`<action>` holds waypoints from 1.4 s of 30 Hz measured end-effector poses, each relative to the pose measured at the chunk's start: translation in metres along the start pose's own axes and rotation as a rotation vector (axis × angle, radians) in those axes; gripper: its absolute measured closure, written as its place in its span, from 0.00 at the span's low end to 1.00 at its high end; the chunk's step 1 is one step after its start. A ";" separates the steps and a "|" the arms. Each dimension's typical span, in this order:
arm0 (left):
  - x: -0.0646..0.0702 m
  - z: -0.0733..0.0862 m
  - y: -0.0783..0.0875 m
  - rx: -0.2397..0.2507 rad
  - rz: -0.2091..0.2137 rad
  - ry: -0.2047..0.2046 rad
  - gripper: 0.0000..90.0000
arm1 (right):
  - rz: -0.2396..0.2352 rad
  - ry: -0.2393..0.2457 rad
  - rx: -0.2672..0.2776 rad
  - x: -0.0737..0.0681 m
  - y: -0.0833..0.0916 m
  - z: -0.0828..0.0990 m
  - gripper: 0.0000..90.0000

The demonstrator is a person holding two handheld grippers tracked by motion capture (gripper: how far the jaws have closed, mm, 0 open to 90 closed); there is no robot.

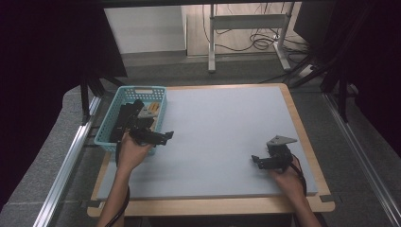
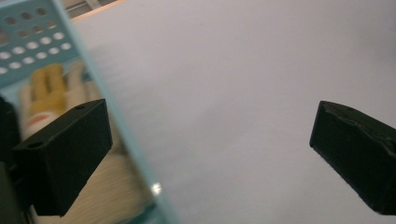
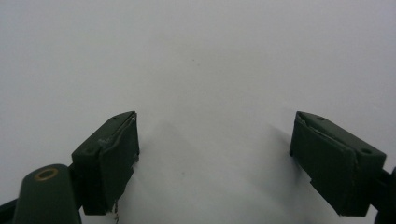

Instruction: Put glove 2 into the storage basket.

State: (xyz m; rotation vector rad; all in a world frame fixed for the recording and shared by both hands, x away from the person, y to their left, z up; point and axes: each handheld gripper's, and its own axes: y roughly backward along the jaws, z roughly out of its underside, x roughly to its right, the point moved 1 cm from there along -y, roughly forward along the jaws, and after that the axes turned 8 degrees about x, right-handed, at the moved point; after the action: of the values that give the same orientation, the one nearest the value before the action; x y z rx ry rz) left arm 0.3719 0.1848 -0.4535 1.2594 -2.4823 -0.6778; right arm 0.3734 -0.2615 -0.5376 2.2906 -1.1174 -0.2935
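Observation:
A teal perforated basket (image 1: 142,89) stands at the table's left edge and holds dark items and a cream and yellow glove-like cloth (image 1: 152,109). My left gripper (image 1: 163,137) is at the basket's near right corner, open. In the left gripper view it (image 2: 210,154) straddles the basket's wall (image 2: 122,133): one jaw is over the cloth (image 2: 51,88) inside, the other over the bare mat. My right gripper (image 1: 258,160) rests low at the right of the mat, open. In the right gripper view it (image 3: 215,158) has nothing between its jaws.
A pale grey mat (image 1: 222,123) covers a wooden board (image 1: 213,206). Metal rails (image 1: 66,161) run along both sides of the table. Beyond the far edge stand a table frame and loose cables (image 1: 257,40) on the floor.

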 end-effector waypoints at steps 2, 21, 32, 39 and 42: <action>0.009 0.000 -0.003 0.005 0.019 -0.017 0.00 | 0.000 0.000 0.000 0.000 0.000 0.000 0.17; 0.081 0.036 -0.041 -0.007 0.157 -0.121 0.00 | 0.000 0.000 0.000 0.000 0.000 0.000 0.17; 0.098 0.071 -0.065 -0.076 0.179 -0.142 0.00 | 0.000 0.000 0.000 0.000 0.000 0.000 0.17; 0.102 0.077 -0.070 -0.110 0.164 -0.162 0.00 | 0.000 0.000 0.000 0.000 0.000 0.000 0.17; 0.099 0.077 -0.072 -0.125 0.180 -0.127 0.00 | 0.000 0.003 -0.001 0.000 0.000 0.000 0.17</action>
State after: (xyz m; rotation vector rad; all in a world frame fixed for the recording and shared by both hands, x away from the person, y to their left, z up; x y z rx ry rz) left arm 0.3293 0.0892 -0.5536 0.9621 -2.5688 -0.8749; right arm 0.3736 -0.2615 -0.5375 2.2896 -1.1156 -0.2910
